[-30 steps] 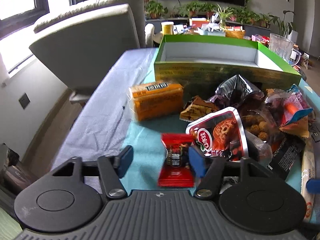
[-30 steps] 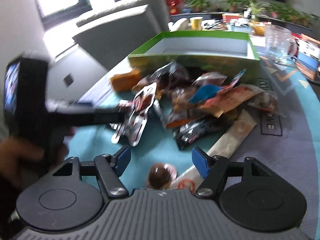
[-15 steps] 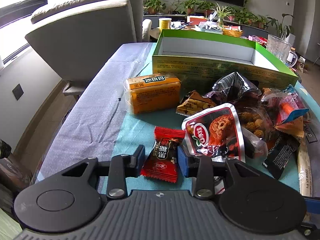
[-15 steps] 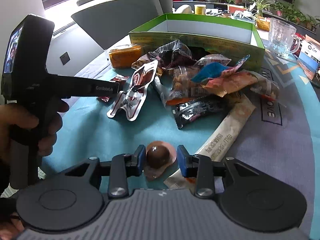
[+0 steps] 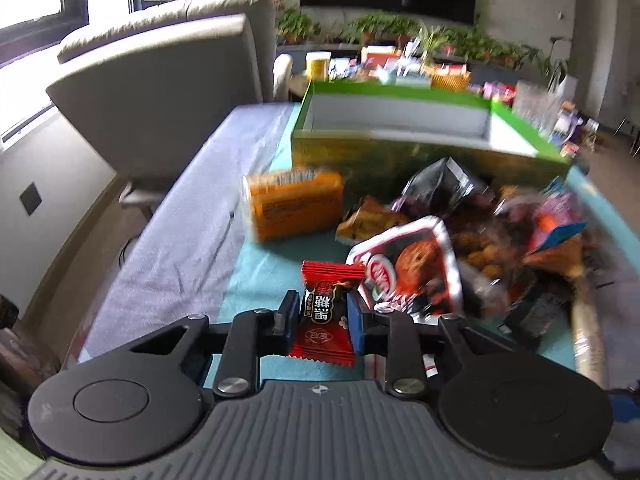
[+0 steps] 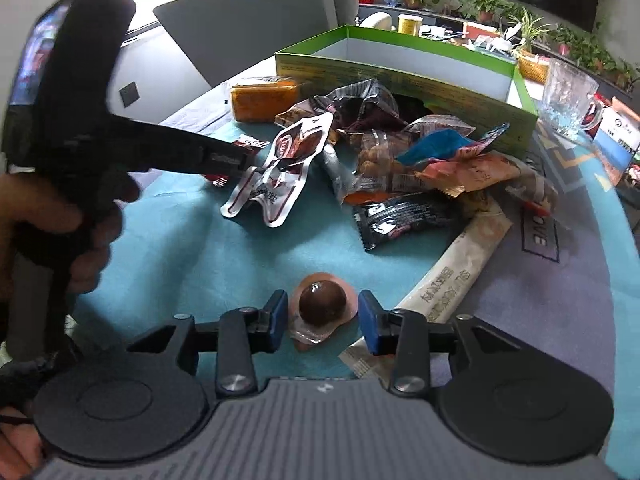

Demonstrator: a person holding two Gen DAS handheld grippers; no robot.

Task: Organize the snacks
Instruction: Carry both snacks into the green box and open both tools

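Your left gripper (image 5: 323, 317) pinches the red candy packet (image 5: 327, 314); lift it straight. Your right gripper (image 6: 323, 316), half-open and just widened, straddles the chocolate ball (image 6: 323, 305): squeeze gently.

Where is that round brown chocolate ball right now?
In the right wrist view, the chocolate ball lies low and central on the teal mat, between the right tongs' blue pads, beside the long white packet.

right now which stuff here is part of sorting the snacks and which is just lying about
Part of the job:
- red candy packet
- round brown sweet
- orange pack
- green box

Lying about:
- glass mug
- armchair
- potted plants
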